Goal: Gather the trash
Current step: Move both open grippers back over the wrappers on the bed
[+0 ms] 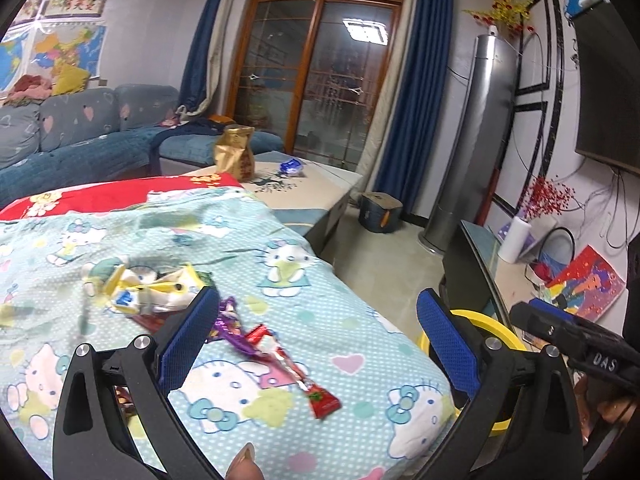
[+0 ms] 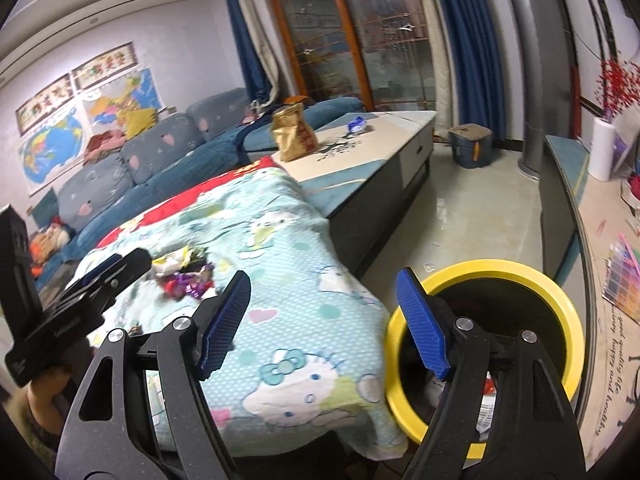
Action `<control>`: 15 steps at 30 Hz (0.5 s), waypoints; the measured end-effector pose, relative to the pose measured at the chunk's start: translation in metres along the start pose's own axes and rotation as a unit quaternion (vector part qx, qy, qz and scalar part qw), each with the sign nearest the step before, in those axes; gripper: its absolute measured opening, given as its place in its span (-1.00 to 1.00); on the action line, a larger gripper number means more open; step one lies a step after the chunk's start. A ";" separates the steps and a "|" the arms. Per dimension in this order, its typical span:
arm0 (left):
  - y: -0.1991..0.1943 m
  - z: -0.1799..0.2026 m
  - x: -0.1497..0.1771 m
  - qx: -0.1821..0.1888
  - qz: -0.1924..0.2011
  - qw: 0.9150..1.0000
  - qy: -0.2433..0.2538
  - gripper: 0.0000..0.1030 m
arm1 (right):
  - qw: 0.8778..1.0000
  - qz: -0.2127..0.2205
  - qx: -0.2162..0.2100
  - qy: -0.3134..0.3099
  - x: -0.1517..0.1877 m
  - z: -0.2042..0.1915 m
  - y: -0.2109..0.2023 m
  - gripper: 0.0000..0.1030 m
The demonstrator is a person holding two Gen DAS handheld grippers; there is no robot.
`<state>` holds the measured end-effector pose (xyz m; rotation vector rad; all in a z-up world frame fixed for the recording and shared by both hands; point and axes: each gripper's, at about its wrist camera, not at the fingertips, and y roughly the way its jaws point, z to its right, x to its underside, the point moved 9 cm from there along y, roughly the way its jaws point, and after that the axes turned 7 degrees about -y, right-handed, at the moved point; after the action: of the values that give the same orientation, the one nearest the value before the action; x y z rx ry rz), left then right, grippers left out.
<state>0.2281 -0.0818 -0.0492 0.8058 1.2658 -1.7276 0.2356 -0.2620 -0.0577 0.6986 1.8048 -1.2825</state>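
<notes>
Crumpled wrappers lie on a Hello Kitty cloth (image 1: 280, 240): a white and yellow bunch (image 1: 148, 288), a purple wrapper (image 1: 232, 324) and a red wrapper (image 1: 304, 380). My left gripper (image 1: 318, 340) hovers just above them, open, with nothing between its pads; the purple wrapper shows beside its left pad. My right gripper (image 2: 324, 324) is open and empty, over the cloth's edge and the rim of a yellow bin (image 2: 520, 274). Some trash (image 2: 488, 392) lies inside the bin. The wrapper pile (image 2: 184, 276) and the left gripper (image 2: 128, 264) show at the left of the right wrist view.
A coffee table (image 2: 380, 156) beyond the cloth carries a gold bag (image 2: 294, 132) and a blue wrapper (image 2: 358, 124). A blue sofa (image 1: 80, 132) runs along the left. A TV cabinet (image 2: 568, 208) and a silver tower unit (image 1: 476, 140) stand to the right, with bare floor (image 2: 460, 220) between.
</notes>
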 end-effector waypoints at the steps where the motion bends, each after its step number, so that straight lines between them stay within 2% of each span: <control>1: -0.001 -0.004 -0.001 -0.003 0.002 1.000 -0.003 0.87 | 1.000 -0.002 -0.005 -0.005 0.001 -0.005 0.001 0.30; 15: -0.015 -0.063 -0.015 -0.042 0.021 0.998 -0.048 0.87 | 0.997 -0.026 -0.044 -0.057 0.009 -0.065 0.014 0.30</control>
<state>0.2234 -0.0158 -0.0479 0.6886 1.2395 -1.6487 0.2229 -0.1960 -0.0610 0.5239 1.7846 -1.2433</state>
